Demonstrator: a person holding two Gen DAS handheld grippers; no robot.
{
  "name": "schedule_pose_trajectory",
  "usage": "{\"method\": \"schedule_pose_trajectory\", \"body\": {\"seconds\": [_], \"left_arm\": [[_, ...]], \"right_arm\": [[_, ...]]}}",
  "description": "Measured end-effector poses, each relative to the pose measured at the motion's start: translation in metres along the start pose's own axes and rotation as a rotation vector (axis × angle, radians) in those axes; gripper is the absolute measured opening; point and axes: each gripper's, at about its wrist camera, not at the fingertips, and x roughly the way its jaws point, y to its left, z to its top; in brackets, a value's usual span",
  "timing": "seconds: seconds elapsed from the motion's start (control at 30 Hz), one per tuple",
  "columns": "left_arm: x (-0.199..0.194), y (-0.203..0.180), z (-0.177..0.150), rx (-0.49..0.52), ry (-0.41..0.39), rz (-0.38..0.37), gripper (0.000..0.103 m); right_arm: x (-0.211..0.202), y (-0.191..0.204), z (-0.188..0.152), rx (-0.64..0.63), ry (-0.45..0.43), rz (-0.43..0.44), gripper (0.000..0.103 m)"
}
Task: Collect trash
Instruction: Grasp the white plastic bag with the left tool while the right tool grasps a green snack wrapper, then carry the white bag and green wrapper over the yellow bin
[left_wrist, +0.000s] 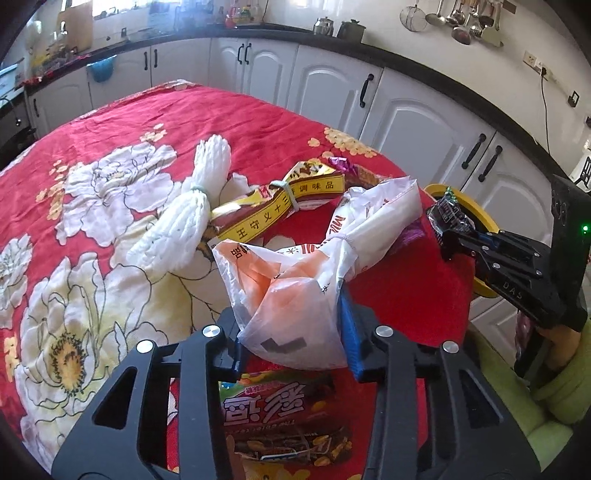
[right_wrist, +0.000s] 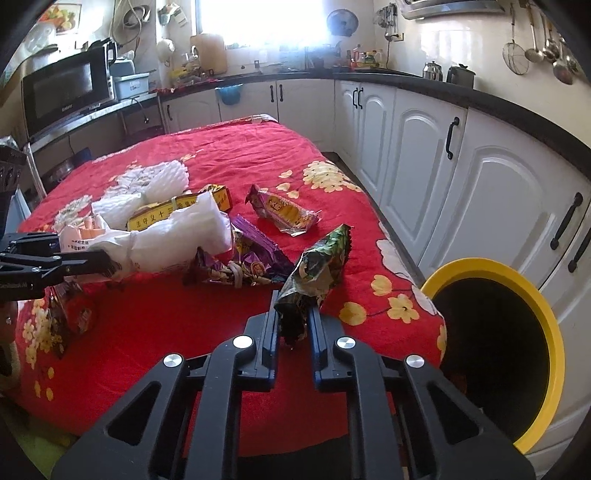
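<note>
While both claws grip trash, I sit over the red floral tablecloth (right_wrist: 166, 317).
My left gripper (left_wrist: 291, 332) is clamped on a tied white plastic bag (left_wrist: 295, 295); my right gripper (right_wrist: 291, 325) pinches a crumpled green foil wrapper (right_wrist: 317, 266), near the yellow-rimmed black bin (right_wrist: 491, 325).

The left gripper (left_wrist: 291, 343) reaches forward low over the bed, its jaws clamped on a white plastic bag (left_wrist: 295, 295). The right gripper (right_wrist: 291, 328) is lifted at the bed's right edge, jaws pinching a green wrapper (right_wrist: 317, 266); a green sleeve (left_wrist: 554, 391) shows behind it.
</note>
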Motion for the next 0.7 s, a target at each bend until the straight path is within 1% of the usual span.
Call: {"method": "schedule_pose_trajectory", "body": {"seconds": [0.17,0.43,0.7], "left_arm": [[-0.015,-0.003,0.006,0.008,-0.044,0.002,0.031],[-0.033,-0.015,0.015,0.023,-0.108,0.002,0.031],[-0.042,-0.028,0.023,0.033,-0.149,-0.012,0.031]], "right_arm": [[-0.011,-0.004,0.004,0.024,-0.019,0.017,0.010],[-0.028,-0.004,0.010,0.017,-0.059,0.025,0.009],[-0.049,-0.006,0.022,0.009,-0.104,0.037,0.009]]}}
